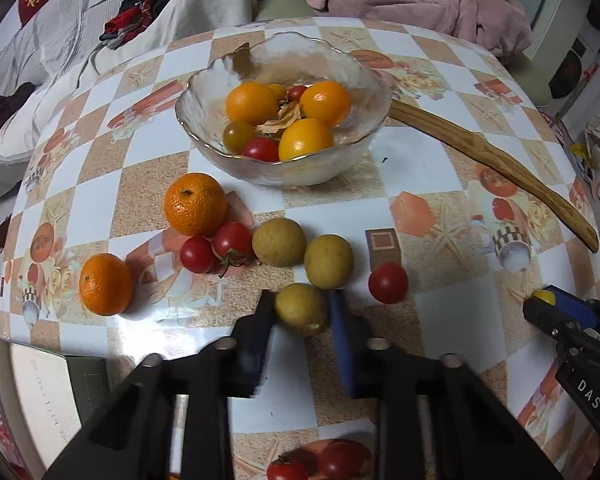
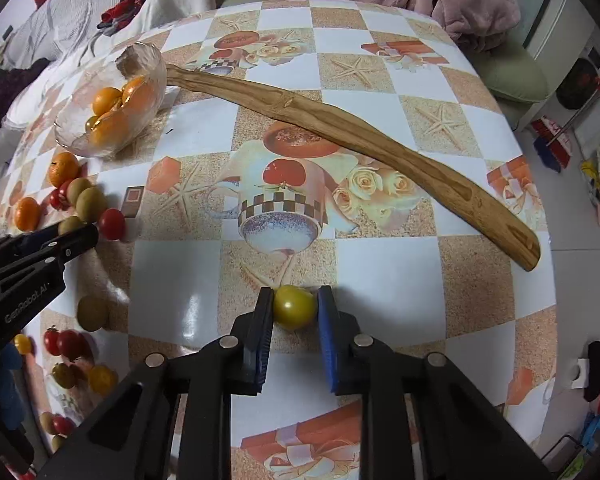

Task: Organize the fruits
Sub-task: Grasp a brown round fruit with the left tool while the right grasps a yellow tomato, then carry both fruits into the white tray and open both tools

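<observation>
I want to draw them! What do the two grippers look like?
Both are black plastic with angular struts and round silver bolts. Each finger has a blue ribbed pad. The left gripper has white lettering on its side, seen from the right wrist camera. The right gripper shows white letters "DAS" from the left wrist camera. No cables or sleeves show.

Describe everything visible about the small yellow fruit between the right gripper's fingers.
The small round yellow-green fruit looks like a smooth, glossy cherry tomato with a highlight on top and no stem showing. It sits on the checked, picture-printed tablecloth, on a sandy-coloured square. The right gripper is shut on it, blue pads pressing both sides. In the left wrist view it shows only as a yellow spot at that gripper's tip.
</observation>
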Demonstrator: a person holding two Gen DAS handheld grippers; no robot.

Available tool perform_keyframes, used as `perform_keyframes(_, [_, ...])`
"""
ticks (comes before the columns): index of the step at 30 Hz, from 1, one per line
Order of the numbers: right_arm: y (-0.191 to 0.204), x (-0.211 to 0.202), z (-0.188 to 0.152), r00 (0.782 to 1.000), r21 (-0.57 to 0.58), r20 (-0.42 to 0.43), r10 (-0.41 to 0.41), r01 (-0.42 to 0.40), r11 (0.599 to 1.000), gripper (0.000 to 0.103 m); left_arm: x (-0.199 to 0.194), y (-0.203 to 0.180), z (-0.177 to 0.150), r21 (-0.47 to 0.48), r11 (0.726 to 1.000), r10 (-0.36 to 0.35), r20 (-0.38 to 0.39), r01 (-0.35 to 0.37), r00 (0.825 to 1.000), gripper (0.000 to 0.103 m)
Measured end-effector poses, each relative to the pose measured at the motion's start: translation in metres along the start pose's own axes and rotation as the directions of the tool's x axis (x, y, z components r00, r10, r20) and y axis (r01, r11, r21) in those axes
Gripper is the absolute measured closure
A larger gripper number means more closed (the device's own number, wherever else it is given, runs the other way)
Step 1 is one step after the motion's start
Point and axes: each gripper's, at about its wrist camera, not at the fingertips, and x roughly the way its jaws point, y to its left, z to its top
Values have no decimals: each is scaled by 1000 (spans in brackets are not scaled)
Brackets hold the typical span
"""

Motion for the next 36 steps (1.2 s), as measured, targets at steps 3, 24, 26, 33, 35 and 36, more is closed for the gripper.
perform_keyframes(3, [-7, -4, -3, 997, 40, 3, 74, -74, 996, 79, -2, 3, -3, -12, 1000, -29, -2, 29, 1000, 75])
perform_keyframes(24, [53, -45, -13, 980, -13, 24, 196, -196, 980, 79, -75, 68, -50, -80, 996, -27, 66, 32, 997, 75])
perform_keyframes(26, [69, -48, -12, 977, -36, 22, 212, -211, 977, 79, -79, 82, -57, -102, 995, -13, 65, 19, 998, 75])
perform_keyframes(33, [131, -54, -13, 965, -134, -1, 261, -258, 957, 79, -94, 130, -83, -175, 984, 41, 72, -28, 997, 75])
perform_keyframes(35, [147, -55, -13, 962, -159, -10, 271, -269, 950, 79, -99, 146, -90, -207, 977, 56, 75, -39, 996, 75])
perform_keyframes(36, [158, -55, -14, 960, -174, -15, 278, -277, 945, 79, -101, 155, -95, -223, 974, 64, 74, -46, 995, 75])
